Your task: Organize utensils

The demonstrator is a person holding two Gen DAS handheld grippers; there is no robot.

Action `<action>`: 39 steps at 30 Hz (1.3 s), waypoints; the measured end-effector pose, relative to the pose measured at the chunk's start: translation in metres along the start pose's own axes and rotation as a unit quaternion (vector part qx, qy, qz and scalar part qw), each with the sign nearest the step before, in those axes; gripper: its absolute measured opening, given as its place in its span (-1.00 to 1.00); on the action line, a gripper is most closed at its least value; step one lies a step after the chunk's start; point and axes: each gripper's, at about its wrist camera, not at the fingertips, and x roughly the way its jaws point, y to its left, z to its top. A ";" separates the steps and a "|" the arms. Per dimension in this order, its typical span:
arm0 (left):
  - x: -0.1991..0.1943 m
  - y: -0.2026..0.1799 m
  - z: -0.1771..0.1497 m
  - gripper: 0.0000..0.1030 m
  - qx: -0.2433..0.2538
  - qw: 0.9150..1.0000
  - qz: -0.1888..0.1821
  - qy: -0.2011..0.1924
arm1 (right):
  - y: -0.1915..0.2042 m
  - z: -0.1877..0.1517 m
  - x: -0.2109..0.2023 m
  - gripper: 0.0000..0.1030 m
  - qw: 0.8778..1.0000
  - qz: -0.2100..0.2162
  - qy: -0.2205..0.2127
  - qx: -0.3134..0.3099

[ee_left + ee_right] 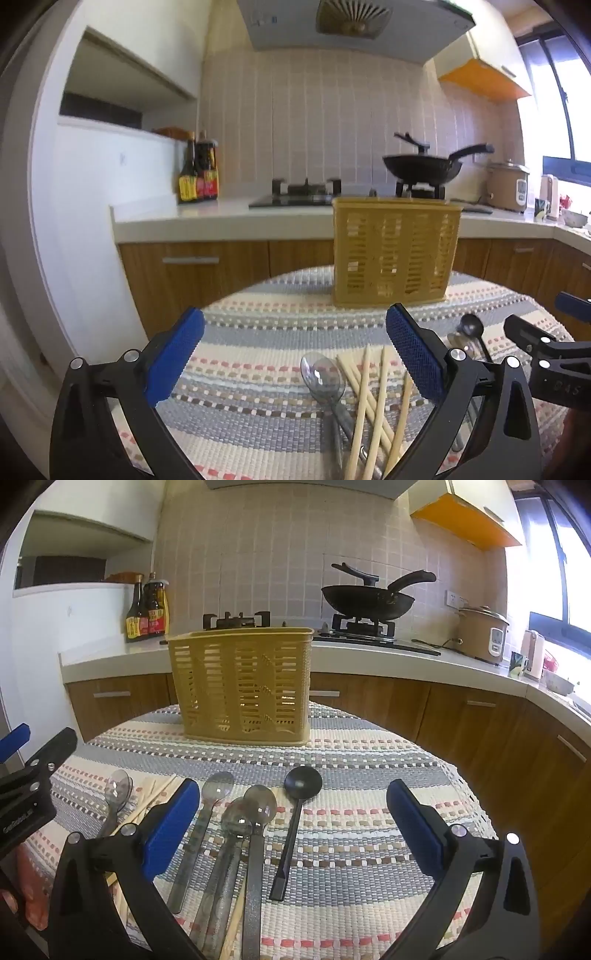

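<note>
A yellow slotted utensil basket (397, 254) (242, 686) stands upright at the far side of the striped cloth. In the left wrist view my left gripper (295, 332) is open and empty above a clear plastic spoon (323, 376) and several wooden chopsticks (373, 402). In the right wrist view my right gripper (293, 801) is open and empty above several clear spoons (236, 823) and a black spoon (301, 786). The left gripper's body shows at the left edge of the right wrist view.
The striped woven cloth (369, 812) covers a small round table. Behind it runs a white counter (369, 657) with a gas hob, a black wok (367, 598), sauce bottles (147, 609) and a rice cooker (480, 633). Wooden cabinets stand below.
</note>
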 end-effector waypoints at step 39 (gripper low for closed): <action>-0.002 -0.004 0.002 0.86 0.012 1.000 -0.004 -0.008 | 0.004 0.000 0.000 0.88 1.000 0.001 0.002 -0.007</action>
